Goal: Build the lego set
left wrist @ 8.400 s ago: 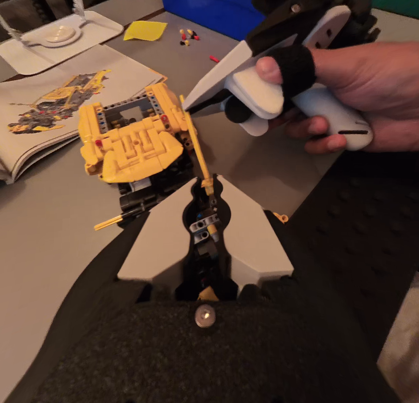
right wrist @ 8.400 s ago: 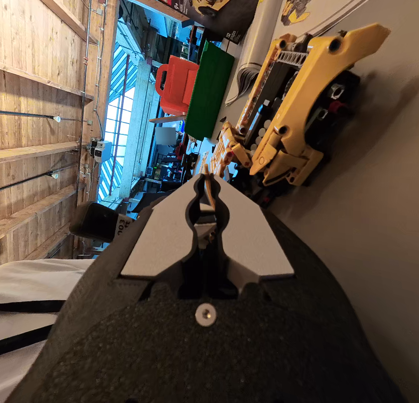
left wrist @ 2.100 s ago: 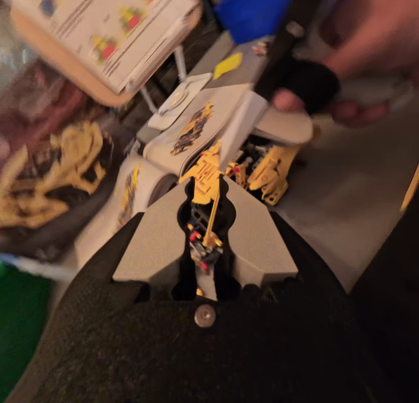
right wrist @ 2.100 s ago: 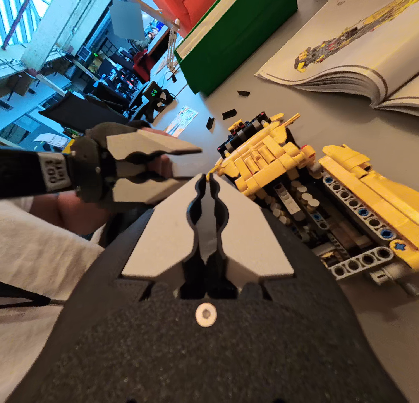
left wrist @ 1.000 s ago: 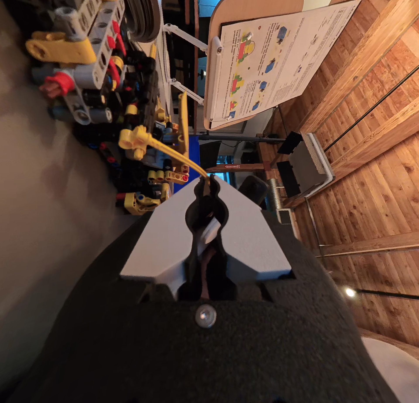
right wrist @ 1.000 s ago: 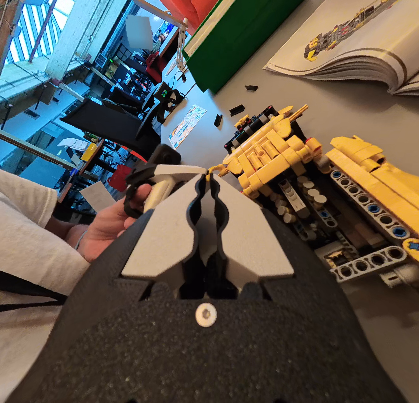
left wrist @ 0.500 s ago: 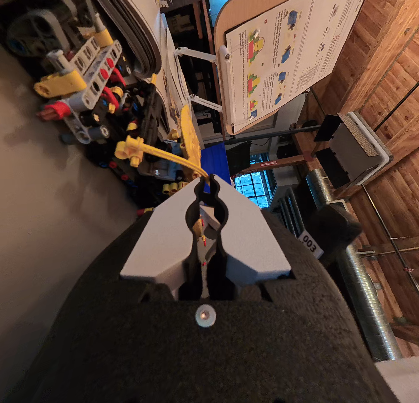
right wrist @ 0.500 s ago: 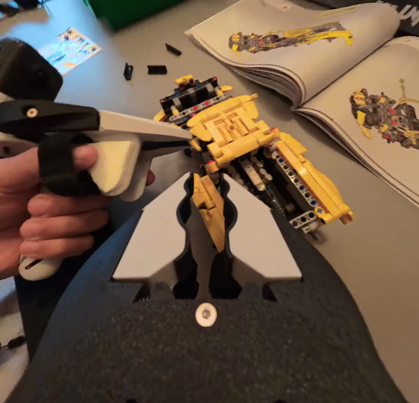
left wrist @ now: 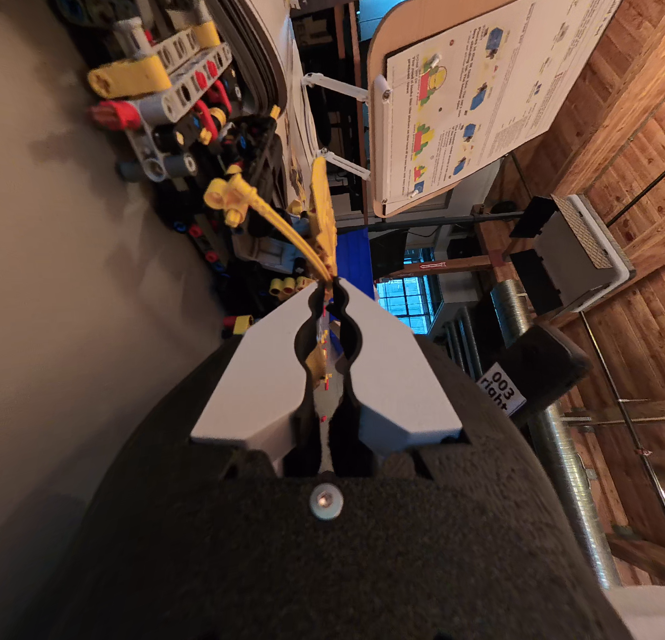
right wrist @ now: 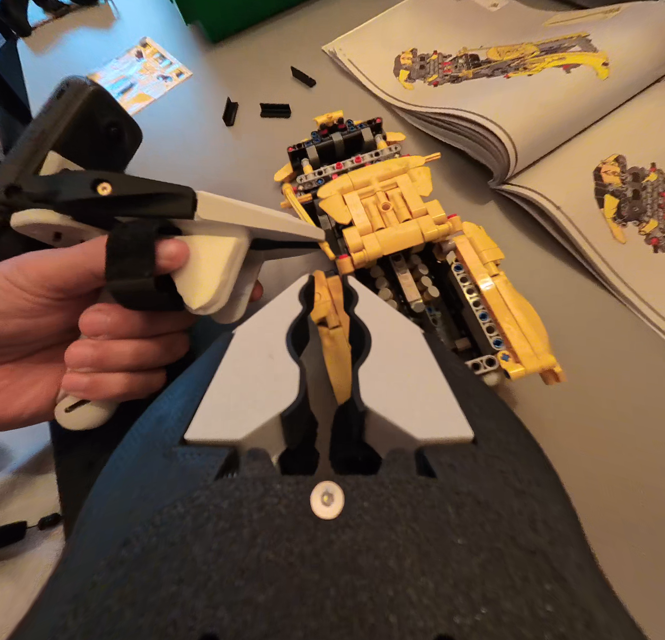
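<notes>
Lego model point(right wrist: 406, 248), yellow and black, lies on the grey desk point(right wrist: 593, 442) in front of you, with the open instruction book point(right wrist: 539, 64) to its far right and three loose black pieces point(right wrist: 275, 109) on the far side. Your left hand-held gripper point(left wrist: 333, 282) is pinching the end of a thin yellow flexible rod point(left wrist: 284, 230) at its very tips; the rod's other end carries a small yellow connector near the model's grey beams. Your right hand-held gripper point(right wrist: 329, 282) is slightly spread, its fingers either side of a yellow panel point(right wrist: 333, 334) at the model's near-left side; whether they touch it I cannot tell. Your left hand point(right wrist: 72, 320) grips the white handle, and a green box point(right wrist: 252, 0) stands at the far edge.
</notes>
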A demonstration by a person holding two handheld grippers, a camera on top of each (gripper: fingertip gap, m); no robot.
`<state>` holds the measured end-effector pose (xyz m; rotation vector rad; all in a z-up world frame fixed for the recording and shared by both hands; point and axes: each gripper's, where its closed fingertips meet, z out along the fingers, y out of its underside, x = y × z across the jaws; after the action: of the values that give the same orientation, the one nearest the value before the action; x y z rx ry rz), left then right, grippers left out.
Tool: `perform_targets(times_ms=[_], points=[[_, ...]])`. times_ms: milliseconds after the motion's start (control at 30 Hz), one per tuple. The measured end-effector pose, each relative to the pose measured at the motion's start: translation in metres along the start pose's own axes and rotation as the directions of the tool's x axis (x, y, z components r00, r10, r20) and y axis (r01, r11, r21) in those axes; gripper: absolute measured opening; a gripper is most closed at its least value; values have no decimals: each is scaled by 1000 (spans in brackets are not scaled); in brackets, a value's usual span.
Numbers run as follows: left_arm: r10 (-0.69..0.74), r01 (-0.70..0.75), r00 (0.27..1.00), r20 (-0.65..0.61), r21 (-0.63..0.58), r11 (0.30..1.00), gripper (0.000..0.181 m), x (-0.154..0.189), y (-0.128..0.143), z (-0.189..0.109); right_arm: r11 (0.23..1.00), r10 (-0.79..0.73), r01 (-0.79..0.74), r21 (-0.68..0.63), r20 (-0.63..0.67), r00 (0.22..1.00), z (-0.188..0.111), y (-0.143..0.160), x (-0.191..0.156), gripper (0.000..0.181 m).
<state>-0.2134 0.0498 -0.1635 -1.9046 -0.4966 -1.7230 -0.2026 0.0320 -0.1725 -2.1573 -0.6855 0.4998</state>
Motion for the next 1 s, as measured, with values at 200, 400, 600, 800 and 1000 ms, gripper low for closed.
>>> perform_targets(times_ms=[200, 400, 600, 800, 1000], points=[[-64, 65, 998, -22, 29, 997, 4, 1, -5, 1, 926, -375, 376, -31, 27, 927, -7, -8, 9, 16], [-74, 73, 996, -56, -9, 997, 4, 6, -9, 1, 555, -827, 830, 59, 144, 543, -10, -45, 34, 44], [-116, 112, 992, -52, -81, 990, 3, 3, -6, 0, 551, -718, 831, 77, 552, 424, 23, -41, 29, 90], [-104, 99, 994, -38, -123, 987, 3, 2, -5, -2, 431, -678, 897, 103, 692, 246, 40, -23, 14, 84], [-81, 78, 997, -19, -126, 989, 3, 0, -7, -1, 344, -664, 933, 102, 729, 165, 43, -16, 14, 80]])
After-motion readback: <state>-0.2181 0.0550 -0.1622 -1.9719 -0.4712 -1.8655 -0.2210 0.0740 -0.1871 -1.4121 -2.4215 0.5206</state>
